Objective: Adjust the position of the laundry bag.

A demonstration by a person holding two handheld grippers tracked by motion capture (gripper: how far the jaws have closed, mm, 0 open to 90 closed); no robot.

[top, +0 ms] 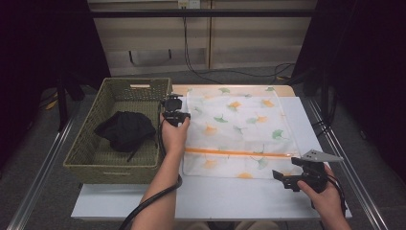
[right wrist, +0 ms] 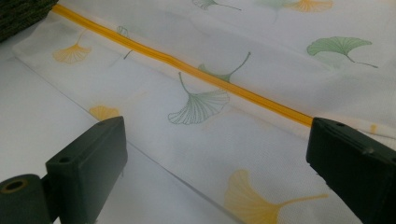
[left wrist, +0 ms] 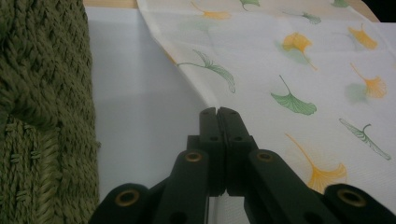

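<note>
A white cloth point(top: 234, 129) printed with green and orange ginkgo leaves lies flat on the white table point(top: 230, 196). An orange zipper point(top: 234, 153) runs across its near part. My left gripper point(top: 174, 103) is at the cloth's left edge; in the left gripper view the left gripper point(left wrist: 217, 112) is shut, and the cloth point(left wrist: 289, 60) edge runs into the jaw tips. My right gripper point(top: 287, 168) hovers open by the cloth's front right corner. Seen from the right gripper point(right wrist: 217, 140), the zipper point(right wrist: 187, 67) crosses just beyond the spread jaws.
A woven green basket point(top: 115, 167) stands left of the cloth, close to my left hand, with a black garment point(top: 124, 130) inside. Its wall point(left wrist: 42, 93) rises at the left of the left gripper view. Bare table runs along the front edge.
</note>
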